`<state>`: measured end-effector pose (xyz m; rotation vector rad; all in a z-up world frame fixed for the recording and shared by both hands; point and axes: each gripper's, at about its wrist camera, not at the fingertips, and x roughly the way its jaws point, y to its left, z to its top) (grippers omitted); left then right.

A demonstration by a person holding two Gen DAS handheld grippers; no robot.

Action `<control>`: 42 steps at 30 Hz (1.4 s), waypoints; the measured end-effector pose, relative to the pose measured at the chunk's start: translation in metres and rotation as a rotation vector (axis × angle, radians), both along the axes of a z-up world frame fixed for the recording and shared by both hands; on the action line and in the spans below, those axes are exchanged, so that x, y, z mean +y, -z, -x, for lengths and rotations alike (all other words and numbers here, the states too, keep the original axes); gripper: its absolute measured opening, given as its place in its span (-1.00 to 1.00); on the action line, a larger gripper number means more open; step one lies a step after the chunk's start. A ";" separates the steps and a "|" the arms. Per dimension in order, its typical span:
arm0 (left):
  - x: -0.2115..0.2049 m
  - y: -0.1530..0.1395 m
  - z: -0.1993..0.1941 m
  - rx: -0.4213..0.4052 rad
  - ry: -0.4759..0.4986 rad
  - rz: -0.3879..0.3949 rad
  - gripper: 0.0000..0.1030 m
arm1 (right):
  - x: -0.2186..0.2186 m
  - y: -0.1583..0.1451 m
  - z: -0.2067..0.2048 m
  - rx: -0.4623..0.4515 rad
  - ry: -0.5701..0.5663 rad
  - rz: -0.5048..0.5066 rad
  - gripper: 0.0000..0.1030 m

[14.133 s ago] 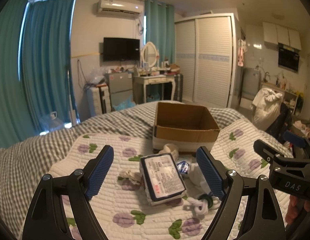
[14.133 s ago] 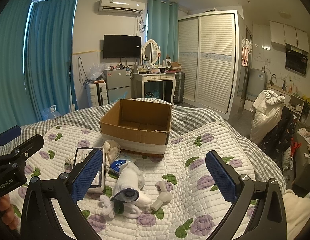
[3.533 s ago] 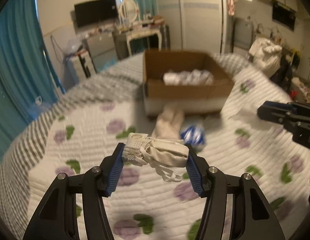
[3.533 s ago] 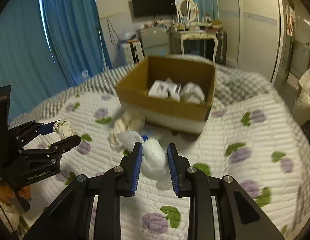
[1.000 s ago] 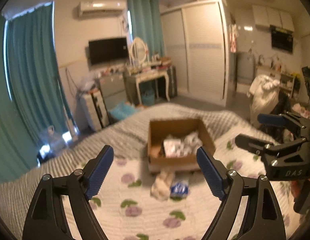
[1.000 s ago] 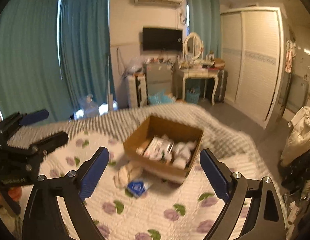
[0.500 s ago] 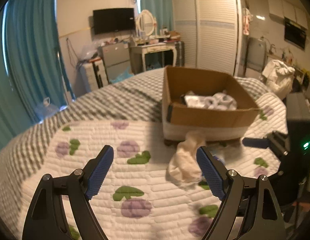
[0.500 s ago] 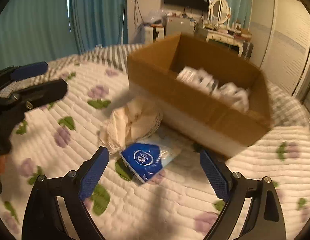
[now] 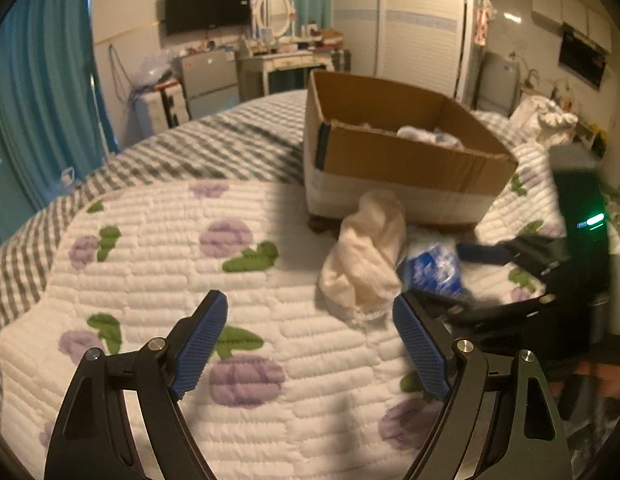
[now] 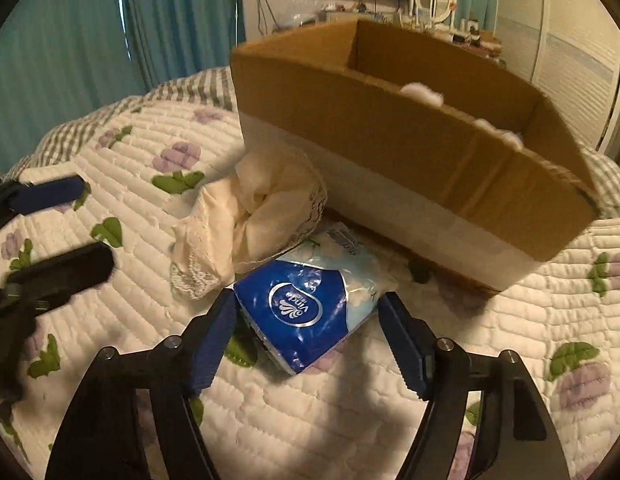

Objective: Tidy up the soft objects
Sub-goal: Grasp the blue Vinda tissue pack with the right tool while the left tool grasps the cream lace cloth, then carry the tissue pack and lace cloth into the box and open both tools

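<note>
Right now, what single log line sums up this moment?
right claw: open, straddling blue tissue pack | left claw: open, empty, short of cream cloth | cardboard box: partly filled

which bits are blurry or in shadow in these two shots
Left wrist view: the right tongs and blue tissue pack are motion-smeared; a dim shadow covers the quilt foreground. Right wrist view: the pack is sharp, the left tongs blurred, the cardboard box bowed by the fisheye.
</note>
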<state>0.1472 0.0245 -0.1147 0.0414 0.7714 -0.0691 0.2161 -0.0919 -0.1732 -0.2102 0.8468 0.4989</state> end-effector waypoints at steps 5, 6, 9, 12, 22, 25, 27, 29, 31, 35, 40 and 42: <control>-0.006 0.001 0.006 0.012 -0.004 0.012 0.67 | -0.026 -0.023 0.016 -0.046 0.078 -0.066 0.34; -0.008 0.001 0.007 0.013 -0.004 0.002 0.67 | -0.032 -0.025 0.018 -0.050 0.094 -0.074 0.34; -0.023 0.002 0.004 0.022 0.021 -0.034 0.67 | -0.053 -0.033 0.019 -0.046 0.170 -0.092 0.33; -0.035 0.005 -0.006 0.052 0.040 -0.044 0.67 | -0.066 -0.035 0.015 -0.034 0.227 -0.125 0.32; -0.042 0.033 -0.062 0.140 -0.008 0.034 0.62 | -0.078 -0.032 0.001 0.024 0.282 -0.115 0.23; -0.040 0.041 -0.073 0.173 -0.037 0.029 0.55 | -0.076 -0.034 0.000 0.026 0.276 -0.109 0.19; -0.039 0.045 -0.075 0.186 -0.039 0.024 0.37 | -0.074 -0.034 0.000 0.026 0.273 -0.101 0.16; -0.040 0.045 -0.073 0.189 -0.024 0.025 0.11 | -0.074 -0.035 0.001 0.026 0.272 -0.094 0.13; -0.042 0.044 -0.069 0.200 0.011 0.016 -0.15 | -0.075 -0.039 0.004 0.007 0.277 -0.098 0.11; -0.042 0.037 -0.056 0.198 0.041 0.003 -0.30 | -0.080 -0.045 0.012 -0.021 0.288 -0.108 0.03; -0.040 0.019 -0.033 0.181 0.043 0.020 -0.37 | -0.086 -0.049 0.029 -0.042 0.289 -0.132 -0.01; -0.043 0.007 -0.030 0.174 0.050 0.008 -0.37 | -0.088 -0.058 0.038 -0.067 0.281 -0.143 -0.01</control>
